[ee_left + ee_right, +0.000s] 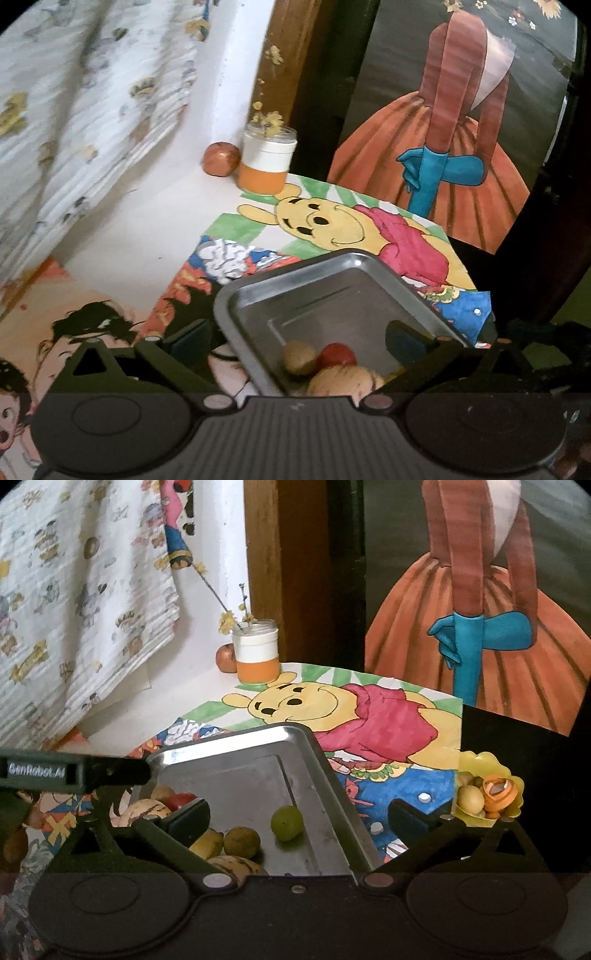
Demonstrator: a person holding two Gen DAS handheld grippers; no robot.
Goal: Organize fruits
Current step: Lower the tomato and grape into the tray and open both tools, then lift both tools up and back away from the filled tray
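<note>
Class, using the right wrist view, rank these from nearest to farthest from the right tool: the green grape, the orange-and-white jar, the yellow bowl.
1. Green grape: in the tray, between the tool's fingers.
2. Yellow bowl: off to the right.
3. Jar: far back, by the wall.

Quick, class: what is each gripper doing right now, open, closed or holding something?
Left gripper: jaws open, holding nothing.
Right gripper: jaws open, holding nothing.

Dim, soft indoor light in both fisheye views, brightest on the white wall (225, 535) toward eleven o'clock. The metal tray (236, 746) carries a pale glare along its far rim. The patterned cloth (74, 92) at ten o'clock is motion-blurred. Corners darken; straight lines bow near the edges.
</note>
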